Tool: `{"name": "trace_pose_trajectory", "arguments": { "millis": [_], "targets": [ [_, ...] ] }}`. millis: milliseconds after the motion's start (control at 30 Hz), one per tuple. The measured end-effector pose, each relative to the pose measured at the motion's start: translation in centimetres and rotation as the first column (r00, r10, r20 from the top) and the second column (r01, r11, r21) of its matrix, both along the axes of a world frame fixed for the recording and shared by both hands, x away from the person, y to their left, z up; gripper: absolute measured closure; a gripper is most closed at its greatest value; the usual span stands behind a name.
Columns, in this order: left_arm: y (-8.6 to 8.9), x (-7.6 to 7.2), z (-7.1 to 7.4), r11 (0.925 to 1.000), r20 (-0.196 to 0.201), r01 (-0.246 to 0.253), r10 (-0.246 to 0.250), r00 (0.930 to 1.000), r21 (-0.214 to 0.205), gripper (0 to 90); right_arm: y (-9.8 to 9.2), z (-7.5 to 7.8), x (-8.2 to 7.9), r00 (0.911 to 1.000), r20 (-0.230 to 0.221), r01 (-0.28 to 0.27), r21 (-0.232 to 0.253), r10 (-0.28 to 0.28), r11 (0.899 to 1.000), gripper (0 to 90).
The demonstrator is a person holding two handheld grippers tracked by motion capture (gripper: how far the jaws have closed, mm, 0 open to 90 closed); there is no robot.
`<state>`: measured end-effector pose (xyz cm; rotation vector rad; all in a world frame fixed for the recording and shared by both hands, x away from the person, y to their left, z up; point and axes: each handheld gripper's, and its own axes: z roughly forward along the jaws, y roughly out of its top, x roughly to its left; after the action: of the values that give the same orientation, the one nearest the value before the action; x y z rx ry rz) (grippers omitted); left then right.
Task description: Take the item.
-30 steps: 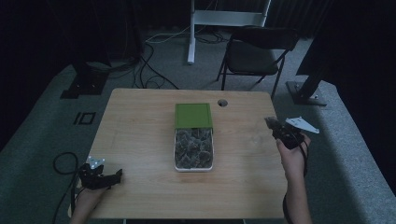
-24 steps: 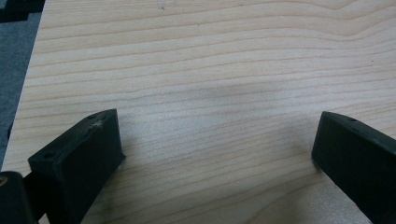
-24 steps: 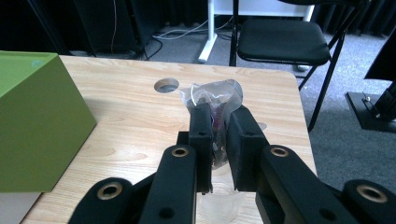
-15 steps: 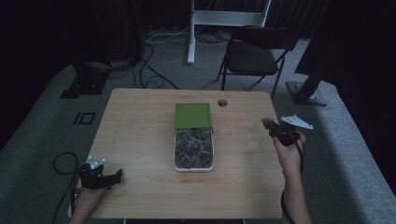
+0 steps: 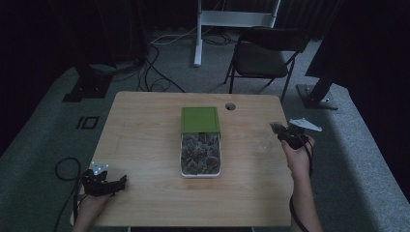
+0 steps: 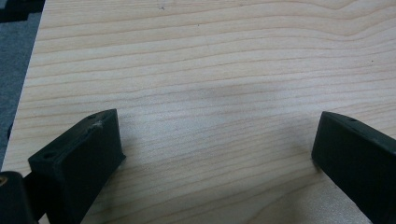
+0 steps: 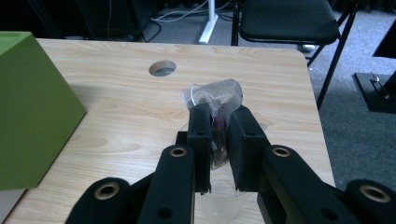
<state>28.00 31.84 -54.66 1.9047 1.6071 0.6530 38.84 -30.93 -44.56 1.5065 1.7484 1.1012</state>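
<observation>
Right gripper view, crumpled clear wrapper (image 7: 215, 100) pinched between right claw (image 7: 218, 135) jaws

Light wooden table (image 5: 145, 145) bears green box (image 5: 199, 119) touching white tray (image 5: 200, 153) of dark pieces.

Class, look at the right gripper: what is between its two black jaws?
The right gripper pinches a crumpled clear plastic wrapper, with something dark reddish inside it. What that is cannot be told; the jaws cover most of it.
</observation>
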Motion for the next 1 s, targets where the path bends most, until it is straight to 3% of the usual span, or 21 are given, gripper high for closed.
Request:
{"name": "trace_pose_trajectory", "arguments": {
  "millis": [467, 667, 933, 1000],
  "targets": [
    [0.0, 0.0, 0.0, 1.0, 0.0, 0.0, 0.0, 1.0, 0.0, 2.2, -0.18, 0.13, 0.27, 0.9997, -0.024, 0.001, -0.007, -0.001, 1.0, 70.7],
    [0.0, 0.0, 0.0, 1.0, 0.0, 0.0, 0.0, 1.0, 0.0, 2.2, -0.45, 0.1, 0.32, 0.9998, -0.019, 0.009, 0.019, -0.009, 1.0, 64.1],
    [-0.01, 0.0, -0.01, 1.0, 0.001, -0.001, 0.001, 1.0, -0.001, 2.2, -0.28, 0.65, -0.15, 0.9998, -0.009, -0.018, 0.02, 0.019, 1.0, 62.3],
    [0.0, 0.0, 0.0, 1.0, 0.0, 0.0, 0.0, 1.0, 0.0, 2.2, -0.18, 0.71, -0.22, 0.9995, -0.012, -0.028, 0.001, 0.028, 1.0, 61.9]
  ]
}}
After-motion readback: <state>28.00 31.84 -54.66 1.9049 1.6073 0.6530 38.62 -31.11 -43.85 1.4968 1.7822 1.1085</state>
